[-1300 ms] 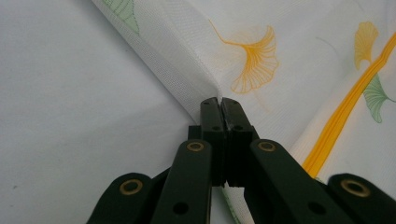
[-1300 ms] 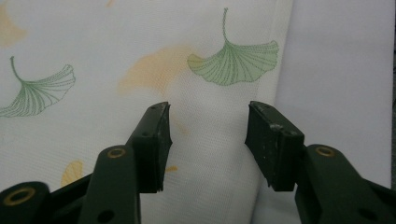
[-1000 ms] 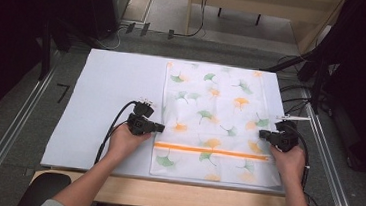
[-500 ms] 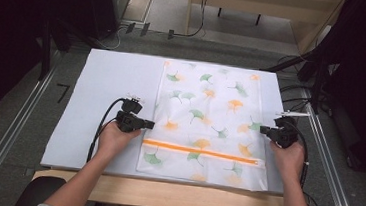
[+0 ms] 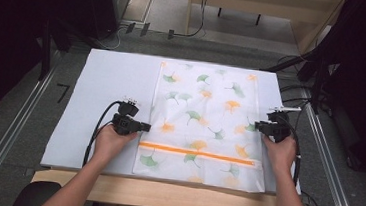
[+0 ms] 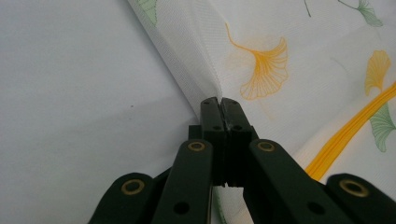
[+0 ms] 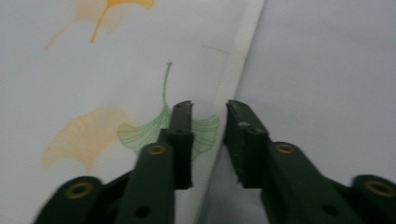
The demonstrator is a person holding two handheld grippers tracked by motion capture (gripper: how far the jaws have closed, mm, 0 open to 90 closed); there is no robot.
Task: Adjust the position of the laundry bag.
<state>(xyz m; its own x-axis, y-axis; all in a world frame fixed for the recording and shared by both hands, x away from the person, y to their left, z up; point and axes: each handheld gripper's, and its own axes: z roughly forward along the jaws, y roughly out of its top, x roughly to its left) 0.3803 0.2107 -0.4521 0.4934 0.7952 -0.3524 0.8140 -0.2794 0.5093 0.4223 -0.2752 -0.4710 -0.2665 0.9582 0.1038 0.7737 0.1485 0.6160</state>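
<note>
Flat mesh bag point(image 5: 204, 120), left gripper point(image 6: 220, 100) pinching its edge

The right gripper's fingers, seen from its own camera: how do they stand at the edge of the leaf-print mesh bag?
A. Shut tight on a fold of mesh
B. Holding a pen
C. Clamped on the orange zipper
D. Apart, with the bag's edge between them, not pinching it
D: in the right gripper view the right gripper has just been opening, and a gap shows between its fingers over the mesh bag edge.
</note>
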